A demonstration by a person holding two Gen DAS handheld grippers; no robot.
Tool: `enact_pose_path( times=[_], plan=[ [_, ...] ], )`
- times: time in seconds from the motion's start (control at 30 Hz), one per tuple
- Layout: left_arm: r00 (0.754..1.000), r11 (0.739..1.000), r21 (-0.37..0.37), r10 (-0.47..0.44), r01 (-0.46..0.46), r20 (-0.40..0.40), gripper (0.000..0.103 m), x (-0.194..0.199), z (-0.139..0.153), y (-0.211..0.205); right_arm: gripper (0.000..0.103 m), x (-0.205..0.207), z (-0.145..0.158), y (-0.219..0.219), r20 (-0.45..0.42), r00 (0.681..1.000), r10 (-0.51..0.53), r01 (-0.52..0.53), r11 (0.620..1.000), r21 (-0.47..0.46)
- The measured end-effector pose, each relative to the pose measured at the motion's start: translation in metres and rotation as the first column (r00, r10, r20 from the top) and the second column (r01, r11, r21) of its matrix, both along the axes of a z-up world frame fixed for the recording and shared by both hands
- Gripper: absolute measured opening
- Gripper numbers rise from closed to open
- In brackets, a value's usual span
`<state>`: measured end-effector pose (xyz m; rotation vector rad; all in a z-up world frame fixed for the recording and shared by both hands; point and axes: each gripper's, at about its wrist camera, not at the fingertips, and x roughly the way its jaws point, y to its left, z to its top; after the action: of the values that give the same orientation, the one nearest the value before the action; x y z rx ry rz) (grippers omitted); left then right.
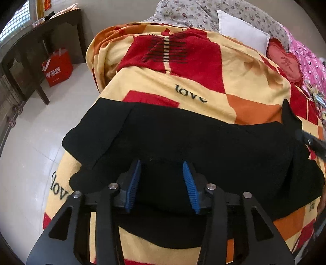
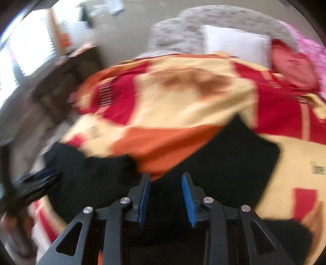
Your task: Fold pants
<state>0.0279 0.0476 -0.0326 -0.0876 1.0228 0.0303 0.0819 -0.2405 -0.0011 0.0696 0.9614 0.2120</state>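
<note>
My left gripper [image 1: 162, 183] fills the bottom of its own view, black arms and blue ribbed pads [image 1: 133, 184] spread apart above the black pants [image 1: 183, 142], with nothing pinched between them; the cloth lies under the gap, not in it. My right gripper [image 2: 166, 198] looks the same in its blurred view: jaws parted, blue pads clear of the fabric, dark cloth below them. The biggest thing in sight is the bed, covered by a fleece blanket [image 1: 203, 81] in yellow, red and orange blocks with the word "love" printed on it. The pants lie flat across the near part of that blanket, spread sideways, one edge reaching the blanket's left side where it drops toward the pale tiled floor [image 1: 30, 142], the other end running to the right, where a bit of my right gripper shows at the frame edge. A fold line runs across the left part of the cloth. At the head of the bed is a grey flowered quilt [image 1: 193, 12], a white pillow [image 1: 242, 30] resting on it, a red heart-shaped cushion [image 1: 285, 61] beside that, and pink patterned bedding [image 1: 307, 59] at the far right. Left of the bed stands a dark wooden table [image 1: 40, 36], and a red shopping bag [image 1: 58, 67] sits on the floor under it.
</note>
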Motion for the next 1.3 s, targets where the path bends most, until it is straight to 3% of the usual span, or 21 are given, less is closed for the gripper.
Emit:
enact_pose_path(
  times=[0.13, 0.23, 0.37, 0.4, 0.43, 0.53, 0.7, 0.8, 0.93, 1.07, 1.17, 1.23, 1.3],
  plan=[
    [1.0, 1.0, -0.017, 0.008, -0.008, 0.002, 0.045, 0.002, 0.0, 0.002, 0.038, 0.034, -0.012, -0.01, -0.09, 0.992, -0.083, 0.086, 0.996, 0.029],
    [1.0, 0.999, -0.04, 0.007, -0.007, 0.001, 0.046, 0.003, 0.0, 0.005, 0.038, 0.051, -0.022, -0.005, -0.159, 0.981, -0.11, 0.109, 0.994, -0.015],
    [1.0, 0.999, -0.049, 0.003, -0.003, -0.001, 0.047, 0.005, 0.001, 0.006, 0.038, 0.05, -0.024, 0.002, -0.131, 0.987, -0.09, 0.08, 0.993, -0.082],
    [1.0, 0.999, -0.05, 0.003, -0.003, 0.0, 0.048, 0.006, 0.001, 0.006, 0.034, 0.048, -0.025, 0.004, -0.119, 0.99, -0.079, 0.069, 0.994, -0.088],
    [1.0, 0.999, -0.05, 0.004, -0.004, 0.001, 0.048, 0.006, 0.001, 0.005, 0.021, 0.046, -0.025, 0.003, -0.106, 0.992, -0.068, 0.058, 0.994, -0.09],
    [1.0, 0.999, -0.05, 0.008, -0.008, 0.0, 0.048, 0.006, 0.001, 0.005, 0.007, 0.037, -0.02, -0.006, -0.087, 0.995, -0.044, 0.04, 0.998, -0.049],
    [1.0, 0.998, -0.064, 0.007, -0.008, -0.01, 0.048, 0.004, 0.004, 0.005, 0.005, 0.001, 0.008, -0.028, -0.03, 0.999, -0.02, 0.019, 0.999, -0.042],
    [1.0, 0.996, -0.084, 0.004, -0.005, -0.013, 0.048, 0.002, 0.006, 0.004, 0.005, -0.032, 0.017, -0.053, -0.022, 0.999, -0.03, 0.029, 0.997, -0.068],
    [1.0, 0.996, -0.094, -0.004, 0.002, -0.012, 0.048, -0.003, 0.008, -0.001, 0.005, -0.076, 0.007, -0.087, -0.073, 0.995, -0.068, 0.065, 0.997, -0.048],
    [1.0, 0.995, -0.101, -0.015, 0.013, -0.012, 0.048, -0.005, 0.01, -0.007, 0.005, -0.096, -0.013, -0.112, -0.134, 0.988, -0.075, 0.085, 0.994, 0.073],
    [1.0, 0.994, -0.109, -0.022, 0.022, -0.006, 0.048, -0.008, 0.015, -0.01, 0.014, -0.1, -0.015, -0.12, -0.12, 0.988, -0.101, 0.115, 0.986, 0.116],
    [1.0, 0.994, -0.103, -0.023, 0.023, 0.005, 0.048, -0.012, 0.019, -0.009, 0.03, -0.098, -0.012, -0.124, -0.109, 0.987, -0.119, 0.132, 0.983, 0.13],
    [1.0, 0.995, -0.099, -0.015, 0.016, 0.012, 0.048, -0.016, 0.022, -0.005, 0.032, -0.094, -0.012, -0.132, -0.105, 0.984, -0.141, 0.159, 0.97, 0.184]
  ],
)
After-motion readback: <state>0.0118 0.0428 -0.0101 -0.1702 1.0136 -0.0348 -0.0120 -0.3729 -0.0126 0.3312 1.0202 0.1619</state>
